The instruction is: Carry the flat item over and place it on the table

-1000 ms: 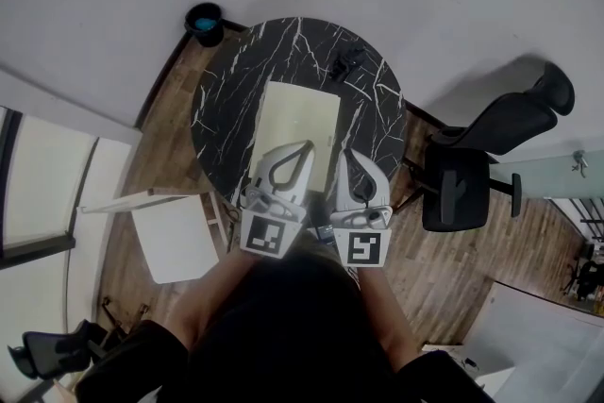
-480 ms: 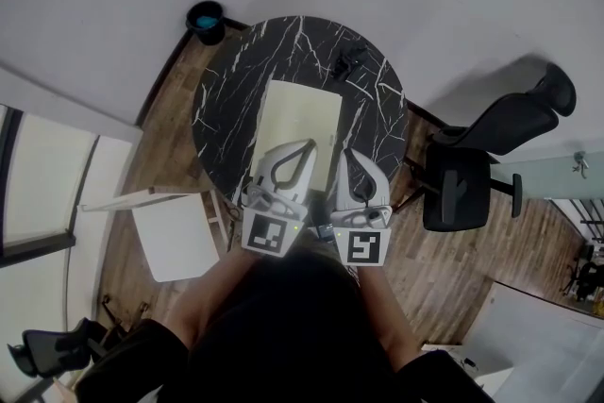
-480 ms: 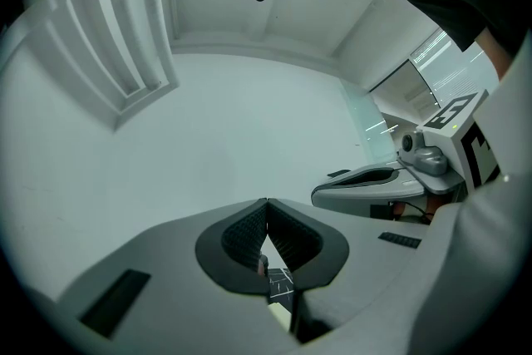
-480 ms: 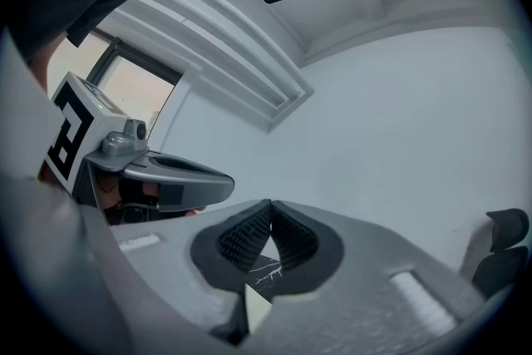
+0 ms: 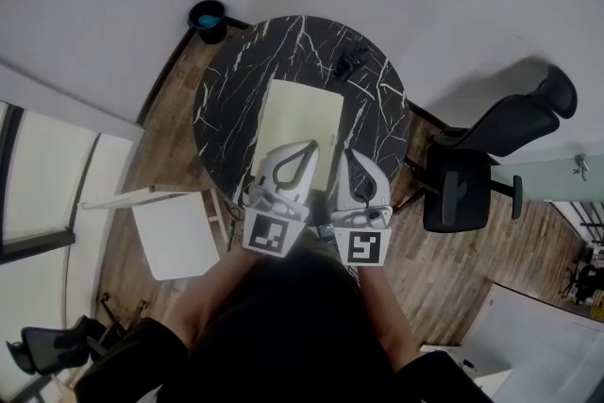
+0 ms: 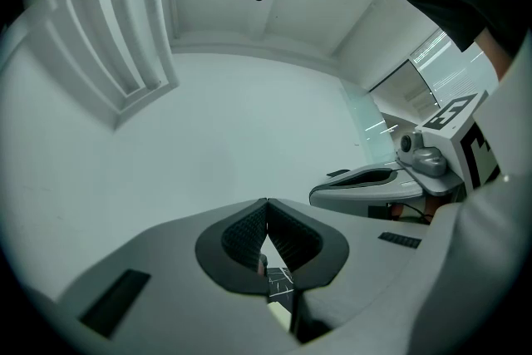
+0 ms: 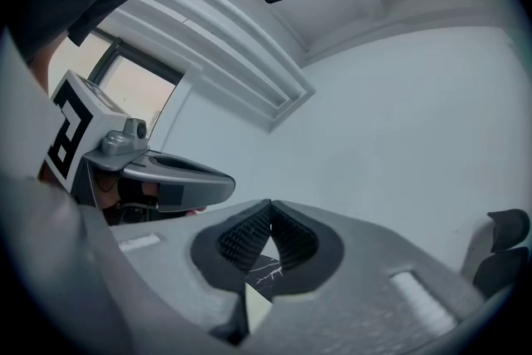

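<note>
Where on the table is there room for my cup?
Free: between the pale yellow sheet and the left rim of the round black marble table, and along the far rim left of the small black object. Crowded: the near edge, under the left gripper and right gripper.

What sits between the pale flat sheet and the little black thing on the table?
Nothing: in the head view, only bare marble table separates pale sheet and black thing.

On the round table (image 5: 231, 94), the flat item (image 5: 302, 120), with a small object (image 5: 347, 63) behind it to the right. Above the flat item's near edge, the left gripper (image 5: 307, 146); just beside, to the right, the right gripper (image 5: 347, 154). On the floor: a bin (image 5: 208, 18) behind-left of the table, an office chair (image 5: 477, 170) to its right, a low stand (image 5: 175, 236) near-left.
</note>
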The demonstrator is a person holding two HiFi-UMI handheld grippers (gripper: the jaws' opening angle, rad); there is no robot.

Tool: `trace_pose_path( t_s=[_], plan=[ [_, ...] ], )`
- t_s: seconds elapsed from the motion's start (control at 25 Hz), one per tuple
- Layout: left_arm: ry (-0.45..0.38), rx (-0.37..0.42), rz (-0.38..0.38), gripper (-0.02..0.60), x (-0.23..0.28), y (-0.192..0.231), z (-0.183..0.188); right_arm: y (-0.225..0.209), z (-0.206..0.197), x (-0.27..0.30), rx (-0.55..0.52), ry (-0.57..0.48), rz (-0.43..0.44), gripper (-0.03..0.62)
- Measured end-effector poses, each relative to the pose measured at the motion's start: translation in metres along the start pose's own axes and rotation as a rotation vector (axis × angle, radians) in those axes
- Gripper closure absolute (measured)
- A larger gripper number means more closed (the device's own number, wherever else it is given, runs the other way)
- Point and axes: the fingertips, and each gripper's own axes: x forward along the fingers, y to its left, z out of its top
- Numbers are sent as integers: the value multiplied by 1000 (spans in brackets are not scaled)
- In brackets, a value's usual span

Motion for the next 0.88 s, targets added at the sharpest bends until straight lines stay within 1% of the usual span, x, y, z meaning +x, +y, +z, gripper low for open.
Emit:
trace_pose_path(
  t_s=[0.2,0.36,0.56,0.72,0.88],
  plan=[
    [-7,0,-4,577,0,-2,0,2,-1,-1,-3,-2,8,595],
    [-5,1,-11,577,0,-6,-1,2,-7,-3,-20,29,3,597],
    [4,1,-12,577,0,-7,-5,-1,-6,-3,-18,8,-13,597],
    [15,-6,-11,577,-2,-7,-10,1,-16,-5,-25,47,-7,598],
    [25,-2,-15,577,-2,-8,-13,2,-19,-4,-24,55,-8,597]
  ],
)
